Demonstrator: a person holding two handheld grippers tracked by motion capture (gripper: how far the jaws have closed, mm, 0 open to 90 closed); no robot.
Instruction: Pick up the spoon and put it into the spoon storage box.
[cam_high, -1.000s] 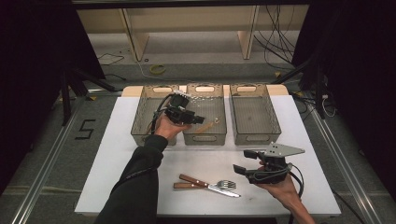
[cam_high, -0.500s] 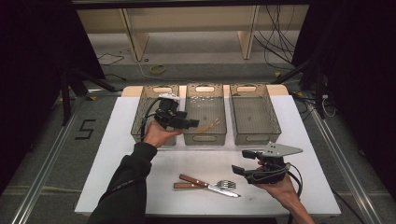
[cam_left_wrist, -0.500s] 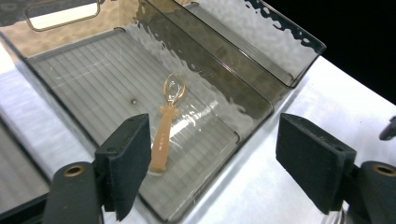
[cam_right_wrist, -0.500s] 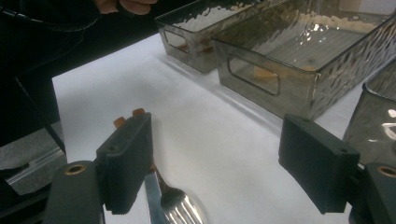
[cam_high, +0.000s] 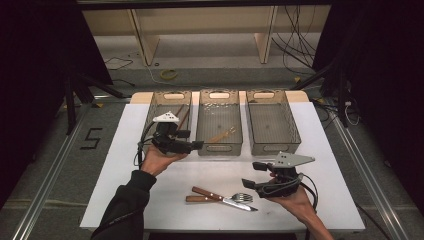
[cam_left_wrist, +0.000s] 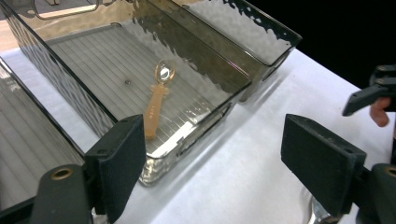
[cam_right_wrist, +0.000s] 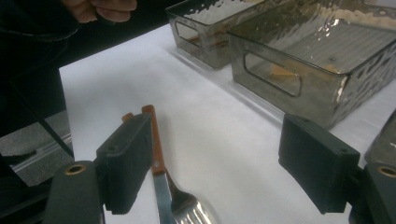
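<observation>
On white table (cam_high: 125, 165), three smoked bins; middle bin (cam_high: 219, 142) now holds wooden spoon (cam_high: 223, 134), dropped off. Left gripper (cam_high: 192, 145) pulled back toward left bin, jaws just spreading wide, nothing between. Right gripper (cam_high: 252, 175) spread, empty, hovering near knife (cam_high: 220, 196) and fork (cam_high: 240, 197): likely next picks.

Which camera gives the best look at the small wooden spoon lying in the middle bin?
The left gripper view: the wooden spoon lies close and unobstructed on the middle bin's ribbed floor. The high view shows it small and distant. The right gripper view gives just a tan blur through the bin's handle slot.
</observation>
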